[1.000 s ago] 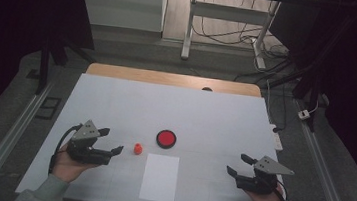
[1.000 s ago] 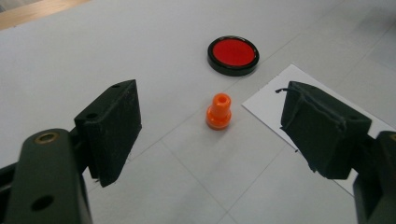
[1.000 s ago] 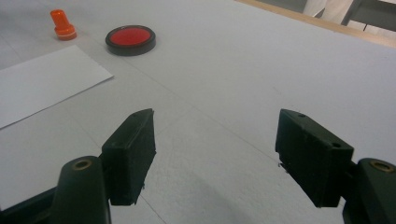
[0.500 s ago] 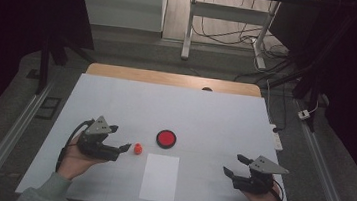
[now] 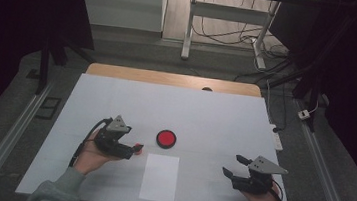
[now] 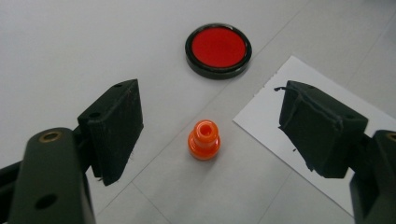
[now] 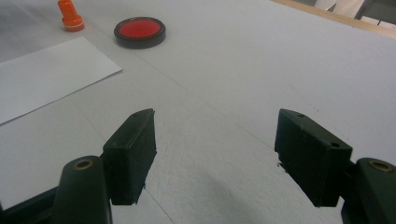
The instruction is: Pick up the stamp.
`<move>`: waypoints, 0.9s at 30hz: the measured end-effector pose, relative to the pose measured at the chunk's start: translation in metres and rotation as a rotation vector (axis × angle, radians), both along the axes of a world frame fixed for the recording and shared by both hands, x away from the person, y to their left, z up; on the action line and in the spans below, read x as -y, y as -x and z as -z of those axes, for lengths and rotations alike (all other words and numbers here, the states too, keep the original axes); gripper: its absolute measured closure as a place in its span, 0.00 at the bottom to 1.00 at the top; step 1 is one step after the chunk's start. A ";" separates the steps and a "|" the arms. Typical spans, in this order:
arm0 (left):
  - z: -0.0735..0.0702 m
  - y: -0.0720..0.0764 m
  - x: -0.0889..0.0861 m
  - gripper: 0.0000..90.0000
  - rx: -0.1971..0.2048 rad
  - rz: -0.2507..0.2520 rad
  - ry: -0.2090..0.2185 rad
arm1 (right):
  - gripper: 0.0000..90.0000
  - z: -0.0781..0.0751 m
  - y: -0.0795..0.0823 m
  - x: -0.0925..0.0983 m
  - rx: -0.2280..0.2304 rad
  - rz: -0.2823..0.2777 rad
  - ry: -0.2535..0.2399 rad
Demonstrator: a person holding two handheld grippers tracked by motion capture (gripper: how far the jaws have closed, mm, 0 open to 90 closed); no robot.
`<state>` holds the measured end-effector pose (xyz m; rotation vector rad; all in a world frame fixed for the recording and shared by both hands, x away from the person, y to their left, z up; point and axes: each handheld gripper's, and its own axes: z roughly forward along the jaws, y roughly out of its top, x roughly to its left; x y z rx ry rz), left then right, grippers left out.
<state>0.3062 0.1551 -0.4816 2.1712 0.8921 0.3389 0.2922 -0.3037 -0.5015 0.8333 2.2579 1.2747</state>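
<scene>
A small orange stamp (image 6: 204,139) stands upright on the white table, seen from above between the jaws of my left gripper (image 6: 210,126), which is open and hovering over it. In the high view the left gripper (image 5: 131,150) covers most of the stamp (image 5: 137,147). A round red ink pad (image 5: 166,138) in a black rim lies just right of it, also the ink pad (image 6: 218,50) beyond the stamp. A white sheet of paper (image 5: 160,177) lies near the front edge. My right gripper (image 5: 232,167) stands open at the front right, holding nothing; its own view (image 7: 215,154) looks across bare table toward the stamp (image 7: 70,15).
The white table surface (image 5: 214,119) has a wooden strip along its far edge (image 5: 169,78). Metal rails run along both sides on the floor, and a desk frame with cables stands beyond the table.
My left gripper has moved right and forward until it sits over the orange stamp. The right gripper has shifted slightly left.
</scene>
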 end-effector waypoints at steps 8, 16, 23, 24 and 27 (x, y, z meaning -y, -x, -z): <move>0.012 -0.003 0.003 0.27 -0.025 0.002 -0.037 | 0.32 0.002 -0.001 0.001 -0.010 0.004 0.009; 0.022 -0.008 0.004 0.32 -0.050 -0.005 -0.042 | 0.32 0.003 -0.001 -0.001 -0.015 -0.004 0.008; 0.029 -0.012 0.004 0.38 -0.061 -0.009 -0.034 | 0.32 0.004 -0.001 0.000 -0.019 -0.002 0.007; 0.031 -0.012 0.004 0.39 -0.064 -0.011 -0.027 | 0.32 0.004 -0.001 0.000 -0.018 -0.003 0.008; 0.032 -0.013 0.005 0.42 -0.068 -0.006 -0.023 | 0.32 0.004 -0.001 0.000 -0.019 -0.002 0.011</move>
